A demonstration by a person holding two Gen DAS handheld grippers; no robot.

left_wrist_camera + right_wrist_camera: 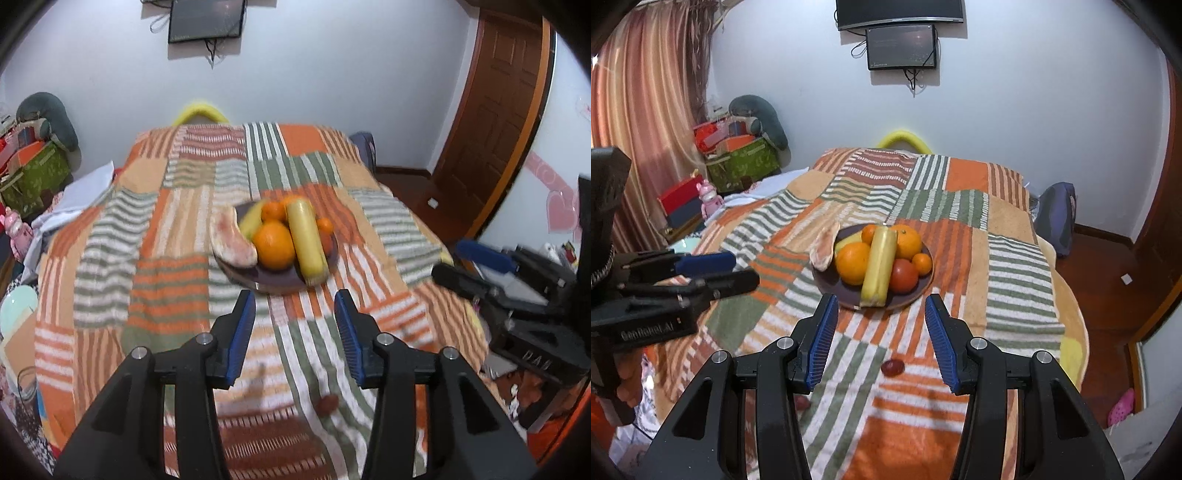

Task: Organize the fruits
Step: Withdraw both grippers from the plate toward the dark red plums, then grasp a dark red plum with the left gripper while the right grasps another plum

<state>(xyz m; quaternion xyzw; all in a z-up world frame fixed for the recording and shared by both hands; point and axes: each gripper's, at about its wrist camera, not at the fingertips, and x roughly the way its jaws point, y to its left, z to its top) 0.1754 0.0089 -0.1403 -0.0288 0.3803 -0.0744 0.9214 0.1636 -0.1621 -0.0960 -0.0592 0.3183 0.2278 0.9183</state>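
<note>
A dark plate [916, 291] [273, 286] sits mid-bed, piled with oranges [852, 263] [274, 244], a long yellow fruit [879, 266] [307, 240], a tomato [903, 276], a small mandarin [922, 263], a banana [253, 219] and a pinkish slice [823, 246] [231, 238] on its left rim. A small red fruit [892, 367] [327, 403] lies on the blanket nearer me. My left gripper [294, 332] and right gripper [881, 334] are both open and empty, hovering short of the plate. The left gripper also shows in the right wrist view [713, 273], the right one in the left wrist view [480, 269].
A striped patchwork blanket [960, 258] covers the bed. Boxes and a pillow [738, 155] are stacked at the far left by a curtain. A wooden door [495, 122] and wood floor [1108, 288] lie to the right. Screens [901, 46] hang on the far wall.
</note>
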